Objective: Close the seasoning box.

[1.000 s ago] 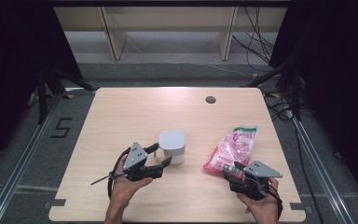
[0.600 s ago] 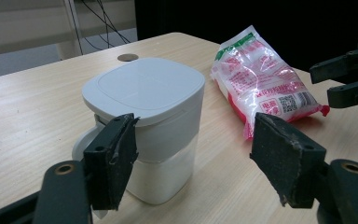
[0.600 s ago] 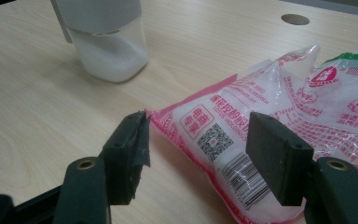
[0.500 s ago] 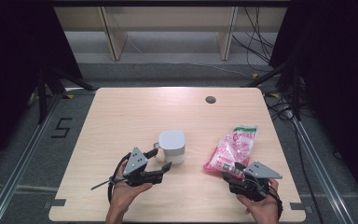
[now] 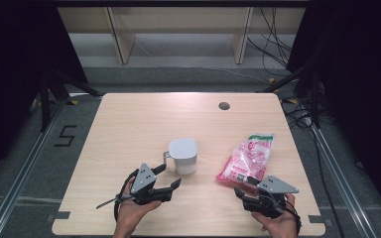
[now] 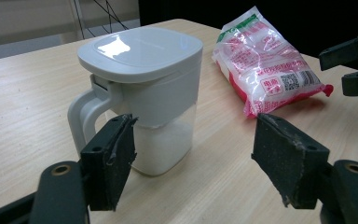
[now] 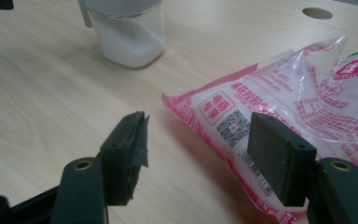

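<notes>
A white lidded jug [image 5: 183,154] with a handle, holding white powder, stands on the wooden table [image 5: 129,124] near the middle. My left gripper [image 5: 169,176] sits open just in front of it. In the left gripper view the jug [image 6: 154,70] rises beyond the left gripper [image 6: 193,135], untouched. A pink and clear bag of white grains [image 5: 245,158] lies to the right. My right gripper [image 5: 244,186] is open at the bag's near corner and its jaws have just been opening. The right gripper [image 7: 198,123] has the bag's edge [image 7: 298,98] near its right pad, not pressed.
A dark round hole [image 5: 223,105] sits in the table near its far edge. Shelving legs and cables lie on the floor beyond the table. Metal rails run along both sides. The right gripper's black jaws [image 6: 349,65] show at the right of the left gripper view.
My left gripper has drifted a little back toward the table's near edge, away from the jug. The right hand has kept its place by the bag.
</notes>
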`<state>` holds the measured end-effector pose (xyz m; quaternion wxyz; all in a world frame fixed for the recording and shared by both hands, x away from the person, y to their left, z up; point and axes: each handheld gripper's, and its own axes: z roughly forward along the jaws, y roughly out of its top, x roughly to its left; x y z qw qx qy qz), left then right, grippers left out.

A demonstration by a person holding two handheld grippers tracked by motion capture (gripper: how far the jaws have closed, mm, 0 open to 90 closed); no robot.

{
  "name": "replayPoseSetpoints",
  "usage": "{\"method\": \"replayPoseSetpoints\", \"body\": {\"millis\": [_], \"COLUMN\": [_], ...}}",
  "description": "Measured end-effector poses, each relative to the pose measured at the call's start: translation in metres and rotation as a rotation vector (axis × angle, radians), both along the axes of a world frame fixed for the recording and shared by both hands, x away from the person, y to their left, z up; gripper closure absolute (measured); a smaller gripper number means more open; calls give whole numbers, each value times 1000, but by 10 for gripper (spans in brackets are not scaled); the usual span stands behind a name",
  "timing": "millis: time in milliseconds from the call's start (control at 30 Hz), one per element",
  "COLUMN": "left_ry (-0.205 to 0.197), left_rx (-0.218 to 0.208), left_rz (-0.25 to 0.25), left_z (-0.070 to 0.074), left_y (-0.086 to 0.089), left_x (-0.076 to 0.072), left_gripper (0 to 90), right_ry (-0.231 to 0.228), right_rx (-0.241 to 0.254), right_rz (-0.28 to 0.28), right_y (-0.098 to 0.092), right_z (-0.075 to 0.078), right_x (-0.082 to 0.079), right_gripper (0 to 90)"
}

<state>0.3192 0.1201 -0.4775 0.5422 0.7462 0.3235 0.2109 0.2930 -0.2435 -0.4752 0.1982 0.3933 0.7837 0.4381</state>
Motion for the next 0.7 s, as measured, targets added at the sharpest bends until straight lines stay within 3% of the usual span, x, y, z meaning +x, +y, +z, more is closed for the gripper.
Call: {"method": "replayPoseSetpoints", "body": {"millis": [33,67,100,233,367,433,500,533,567,633,667,700], "left_ry": [-1,-16,2,14,21,26,33,27,30,33,32,34], "left_rx": [-1,8,11,4,45,40,30,40,53,30,46,42], "left_rz": [-2,-19,-5,-20,-34,-41,-50,-46,-50,-60,-58,-61], "left_z": [-1,-2,-3,-9,-15,-18,-19,-19,-20,-22,-22,-22], "left_y": [-1,-1,-2,-6,-10,-12,-14,-14,-14,-17,-17,-17], "left_x": [-1,0,-2,-5,-9,-11,-11,-12,-12,-13,-14,-14], "left_gripper": [290,290,289,288,287,286,286,286,286,285,283,283], "right_ry": [8,1,5,21,26,46,39,63,41,48,78,66], "right_rx": [6,1,-5,-10,-23,-21,-30,-27,-41,-49,-44,-55], "right_rz": [-16,14,10,8,16,12,41,13,24,25,14,23], "right_y": [2,1,2,2,0,0,-1,0,-1,-2,-1,-3], "right_z": [0,-1,-1,-3,-4,-4,-6,-6,-6,-7,-7,-8], "right_x": [-2,-1,-2,-5,-6,-9,-8,-12,-11,-12,-15,-14], "right_gripper": [378,376,373,359,349,348,339,336,334,328,327,325]}}
